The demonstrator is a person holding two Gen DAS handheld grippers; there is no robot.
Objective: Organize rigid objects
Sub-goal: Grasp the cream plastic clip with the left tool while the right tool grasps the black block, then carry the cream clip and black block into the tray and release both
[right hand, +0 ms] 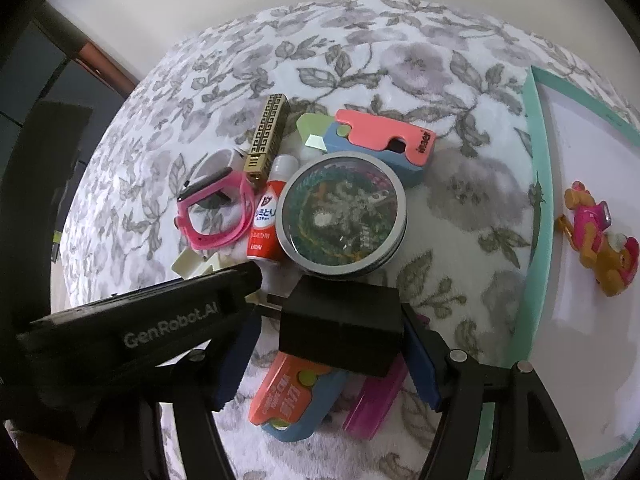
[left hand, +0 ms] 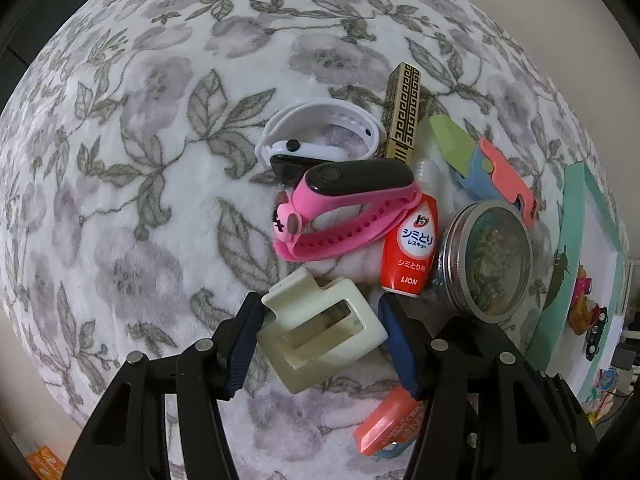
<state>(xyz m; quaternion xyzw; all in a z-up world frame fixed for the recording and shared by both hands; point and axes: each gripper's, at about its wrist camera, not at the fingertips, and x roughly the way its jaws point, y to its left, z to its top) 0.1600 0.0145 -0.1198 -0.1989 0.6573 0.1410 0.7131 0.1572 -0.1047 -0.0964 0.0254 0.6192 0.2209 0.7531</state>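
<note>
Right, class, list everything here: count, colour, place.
blanket: one, grey-flowered white, underneath
pink watch: one, pink, centre
white watch: one, white, behind it
box: one, gold, beside white watch
bottle: one, red, beside tin
tin: one, silver, right of bottle
toy knives: two, pink-blue, behind tin and nearest
case: one, magenta, beside nearer knife
tray: one, teal-rimmed, right
toy figure: one, pink-orange, on tray
clip: one, cream, front of pile
left gripper: one, black, around clip
right gripper: one, black, over nearer knife
</note>
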